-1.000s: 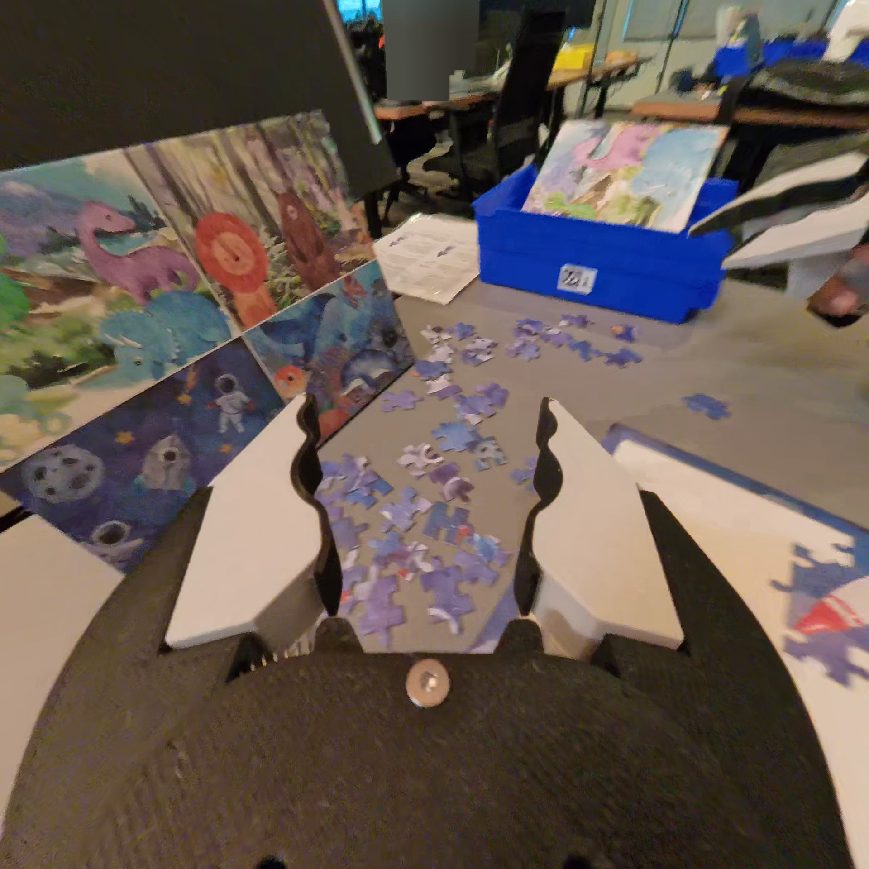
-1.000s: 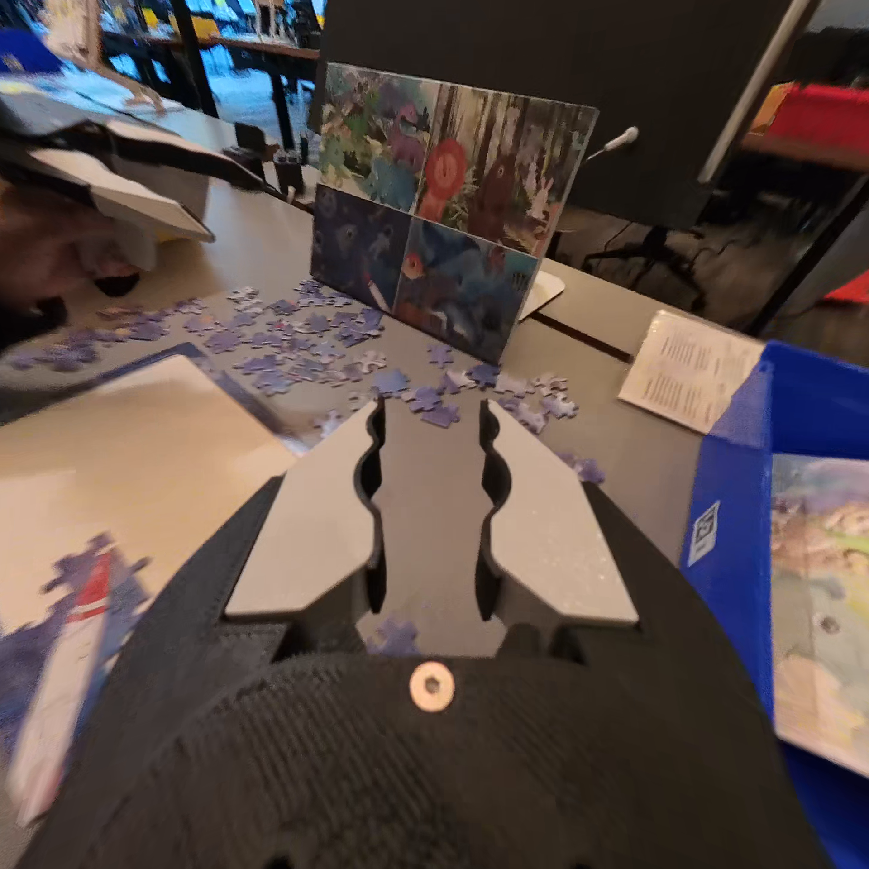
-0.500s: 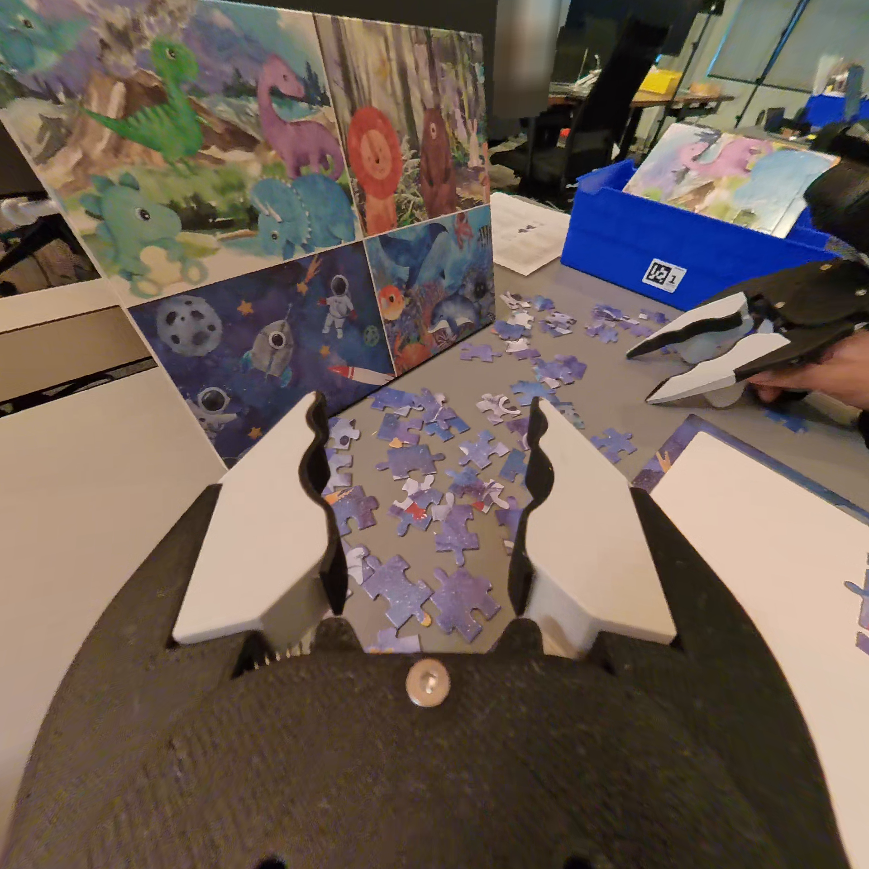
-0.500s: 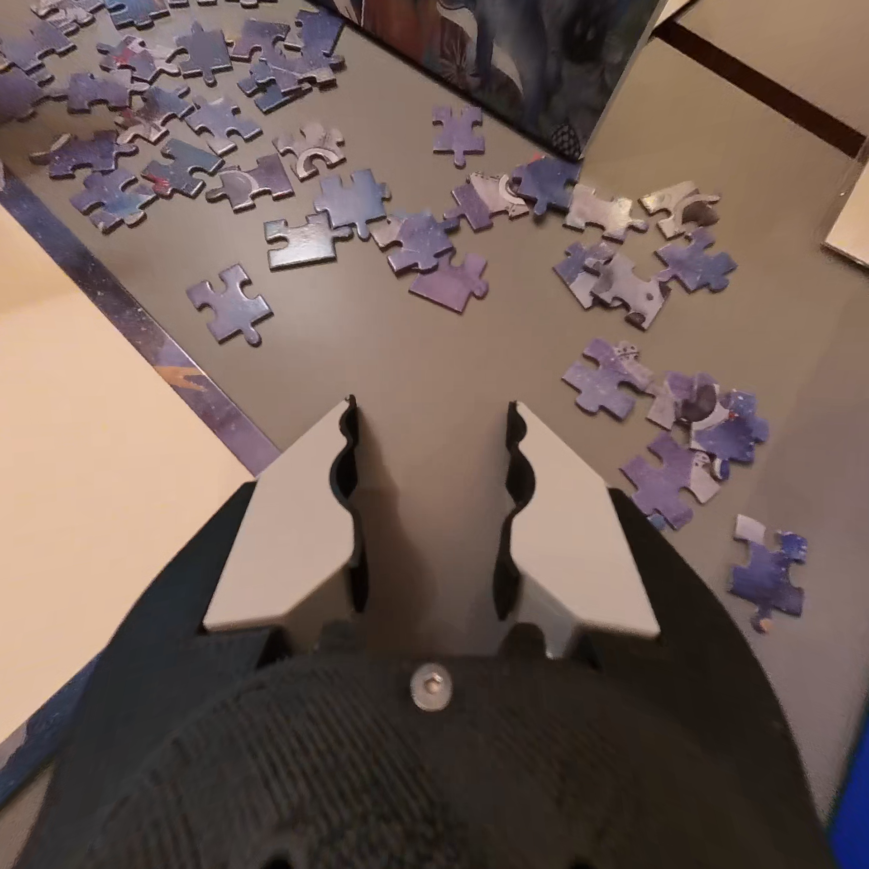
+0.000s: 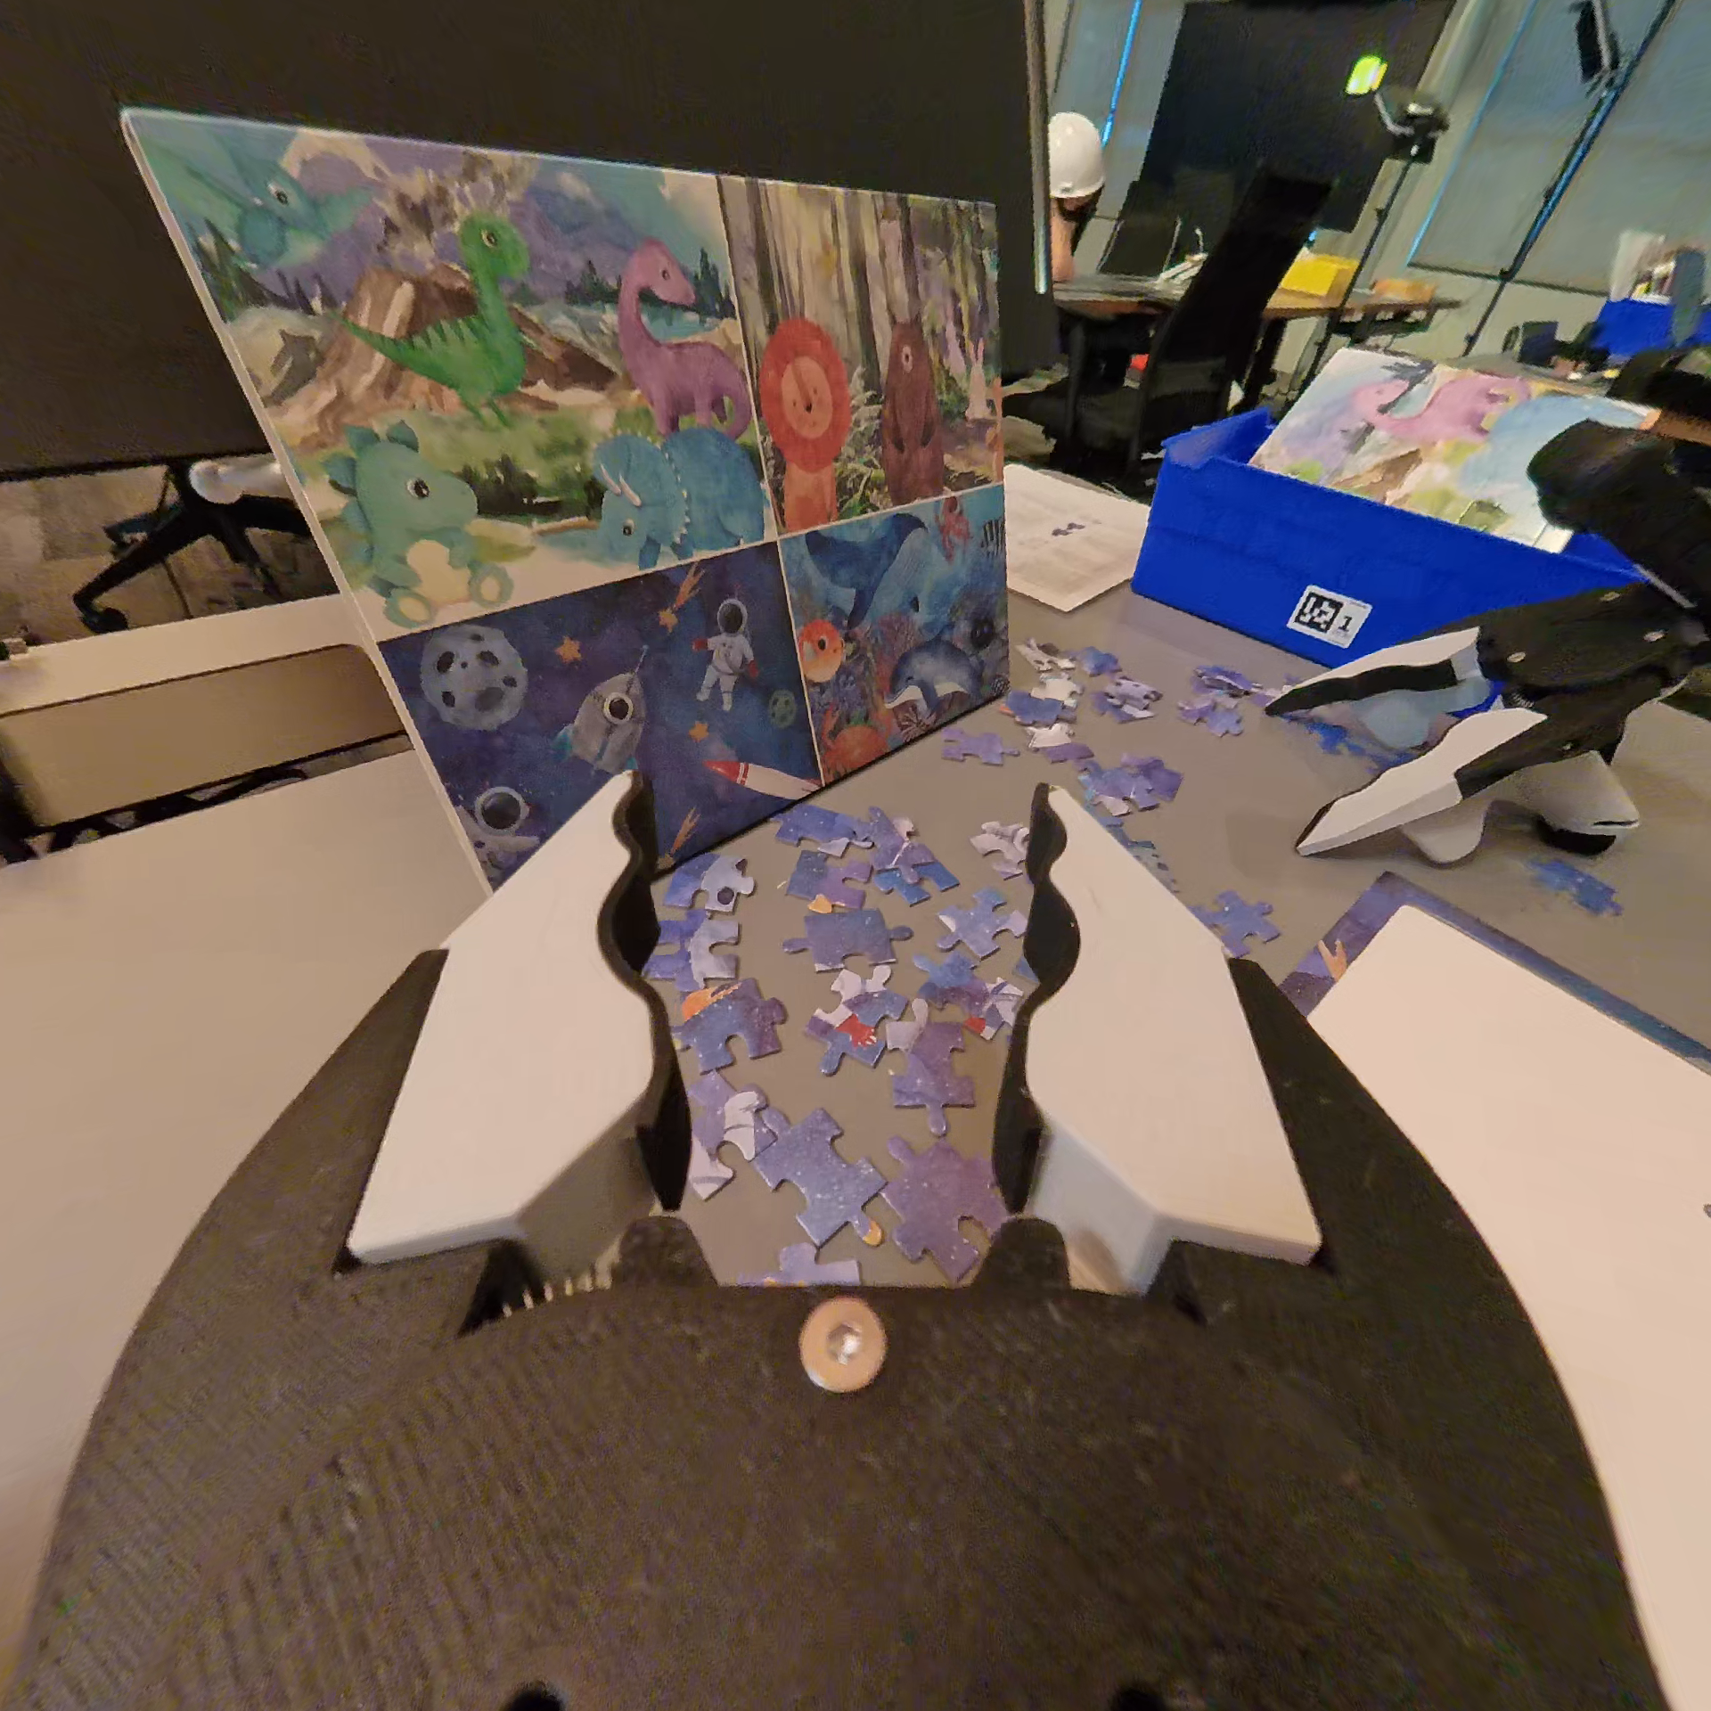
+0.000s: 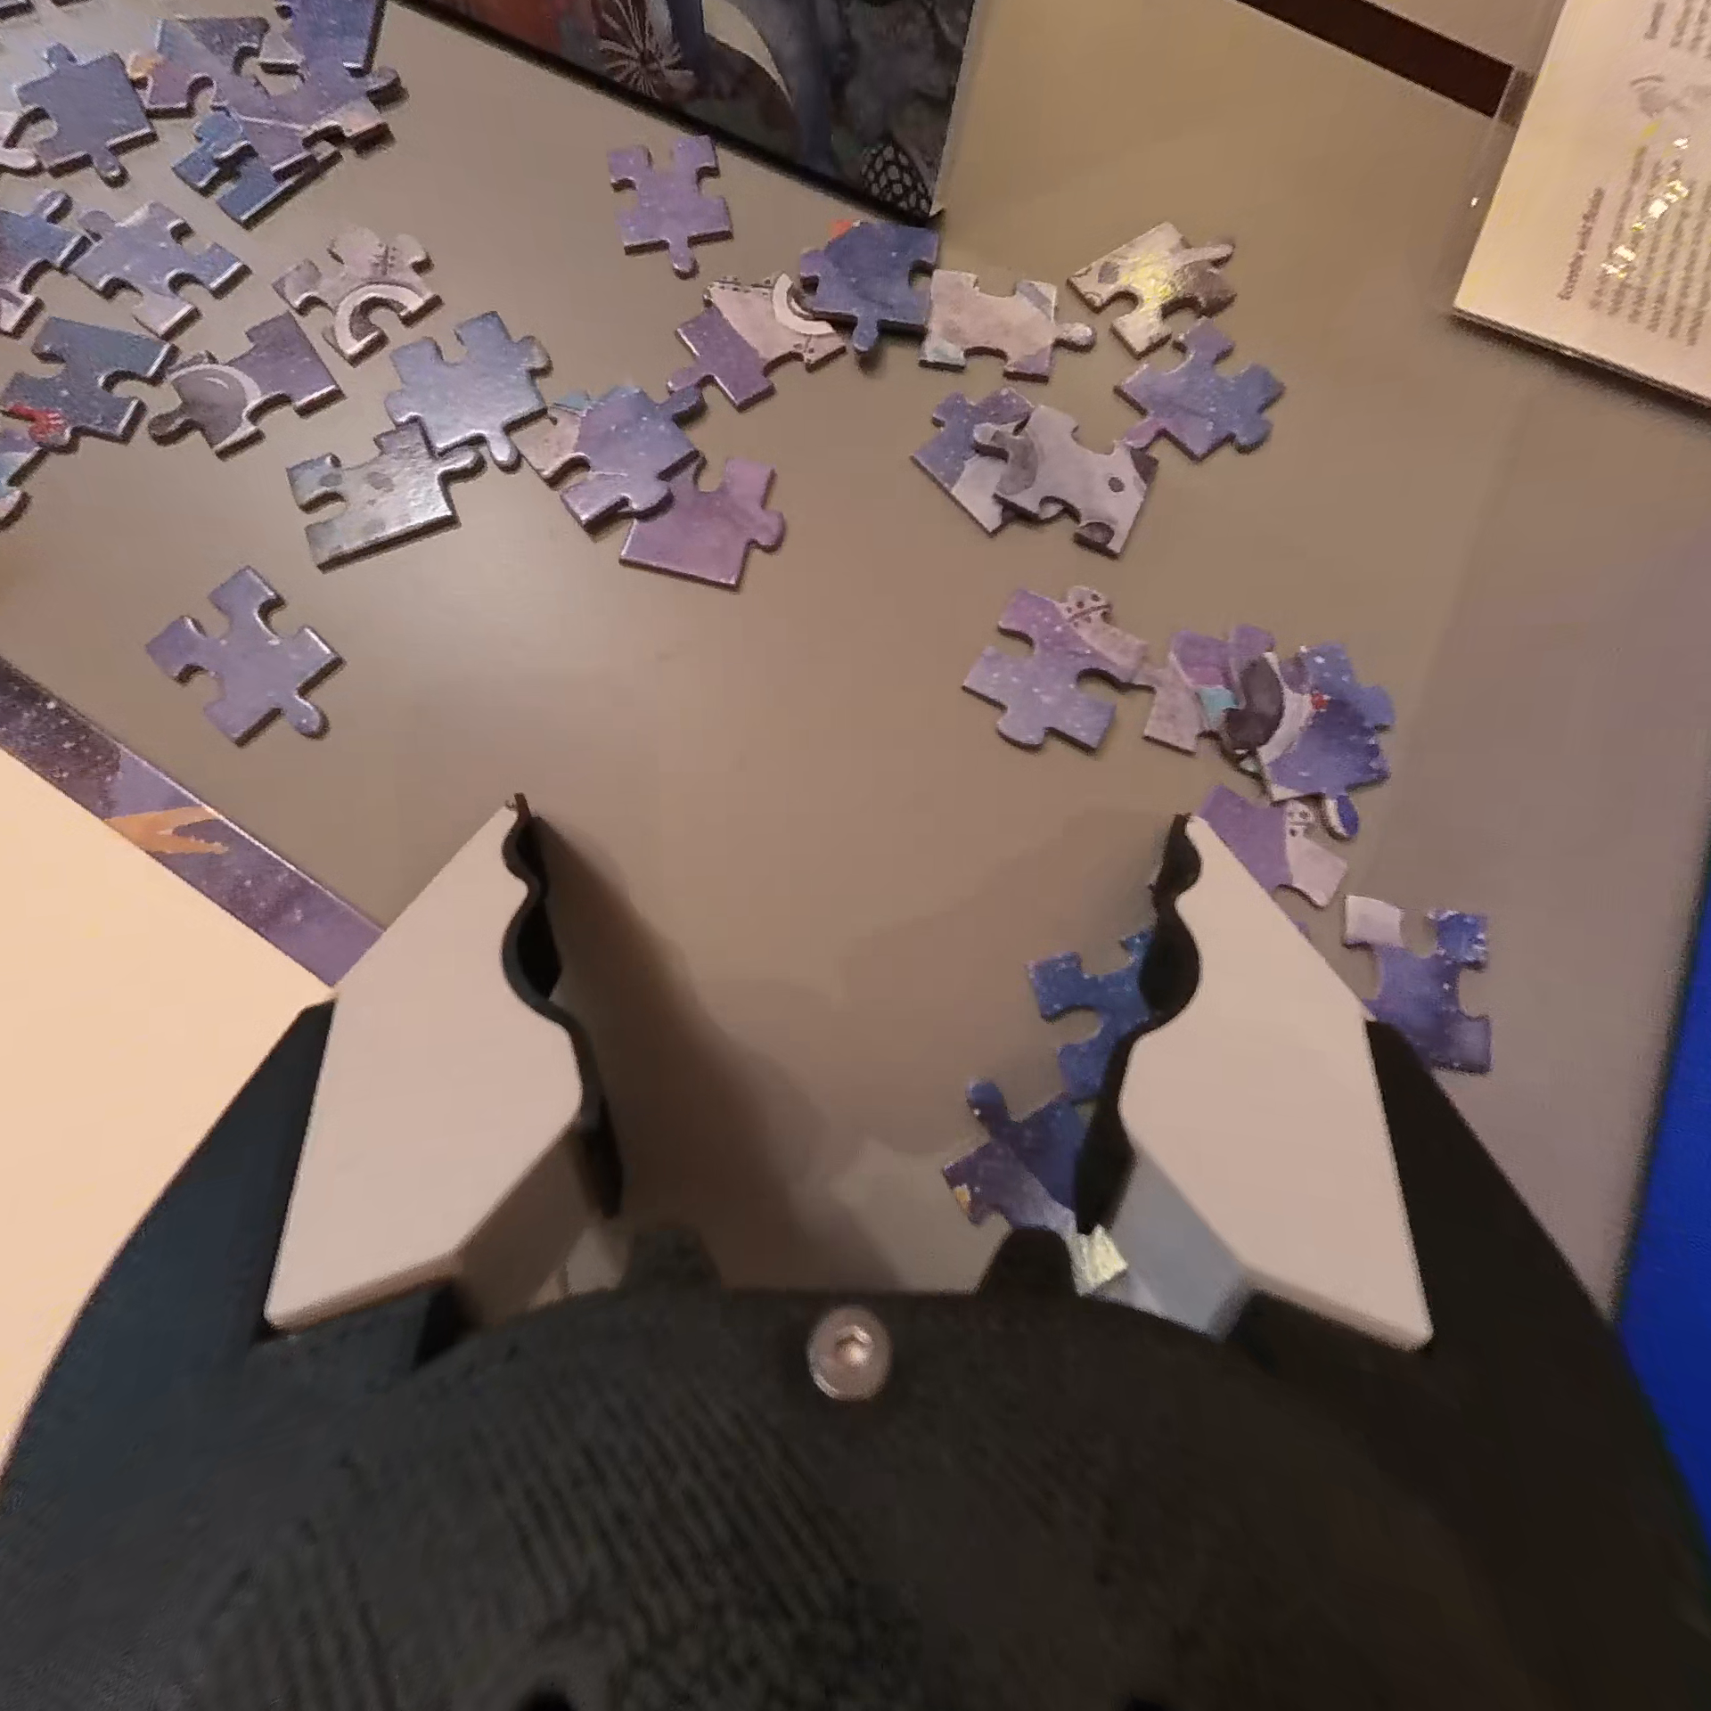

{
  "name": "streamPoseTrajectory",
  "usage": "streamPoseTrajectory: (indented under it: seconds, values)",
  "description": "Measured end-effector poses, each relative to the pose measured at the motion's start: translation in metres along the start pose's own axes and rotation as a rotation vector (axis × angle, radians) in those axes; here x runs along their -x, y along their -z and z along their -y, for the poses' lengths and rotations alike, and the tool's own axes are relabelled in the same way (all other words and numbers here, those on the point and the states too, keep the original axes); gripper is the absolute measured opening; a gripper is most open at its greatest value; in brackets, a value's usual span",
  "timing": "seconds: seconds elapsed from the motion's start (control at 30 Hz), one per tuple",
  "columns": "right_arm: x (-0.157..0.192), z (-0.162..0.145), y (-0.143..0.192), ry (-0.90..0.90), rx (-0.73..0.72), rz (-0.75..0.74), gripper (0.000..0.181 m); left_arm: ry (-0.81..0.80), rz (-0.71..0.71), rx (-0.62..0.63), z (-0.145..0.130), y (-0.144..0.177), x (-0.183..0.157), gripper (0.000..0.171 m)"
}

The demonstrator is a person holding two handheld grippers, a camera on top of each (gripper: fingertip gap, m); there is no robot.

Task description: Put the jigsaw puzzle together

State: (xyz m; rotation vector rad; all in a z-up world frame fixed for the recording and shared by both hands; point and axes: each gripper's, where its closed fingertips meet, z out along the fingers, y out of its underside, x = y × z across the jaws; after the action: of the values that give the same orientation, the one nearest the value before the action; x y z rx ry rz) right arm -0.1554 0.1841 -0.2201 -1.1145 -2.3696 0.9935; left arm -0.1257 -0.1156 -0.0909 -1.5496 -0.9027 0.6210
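Puzzle pieces [image 6: 680,518] lie scattered across our grey tabletop [image 6: 787,741], both our left hand-held gripper [image 5: 838,815] and right hand-held gripper [image 6: 847,824] spread apart, gripping nothing.

Left wrist view: camera sits low behind the left gripper [image 5: 838,805], facing forward and slightly down across the grey tabletop [image 5: 1250,787]. It takes in the upright four-panel picture board [image 5: 602,463], the scattered purple-blue cardboard jigsaw pieces [image 5: 852,935], the blue plastic bin [image 5: 1296,546] and the room beyond.

Right wrist view: camera sits behind the right gripper [image 6: 847,815], pitched steeply down and close to the tabletop [image 6: 787,741].

Shared ground: both views cover the loose pieces [image 6: 648,463], the board's lower corner [image 6: 833,120], the printed white sheet [image 5: 1065,546] [image 6: 1602,204] and the white-faced puzzle tray with purple border [image 5: 1481,1065] [image 6: 139,926]. The left view also shows the right gripper [image 5: 1287,778] from the side.
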Motion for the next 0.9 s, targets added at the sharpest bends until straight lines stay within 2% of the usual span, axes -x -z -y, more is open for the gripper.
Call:
streamPoseTrajectory:
  seconds: [0.27,0.43,0.57,0.9]
  values:
    - [0.000,0.000,0.000,0.000,0.000,0.000,0.129,-0.023,0.040,0.003,-0.006,0.001,0.012,0.077]
    - [0.000,0.000,0.000,0.000,0.000,0.000,0.129,0.014,0.012,-0.056,0.008,0.007,0.007,0.077]
    - [0.000,0.000,0.000,0.000,0.000,0.000,0.130,-0.024,0.051,-0.020,0.001,0.006,0.014,0.076]
    - [0.000,0.000,0.000,0.000,0.000,0.000,0.129,-0.006,0.052,-0.039,0.005,0.009,0.017,0.076]
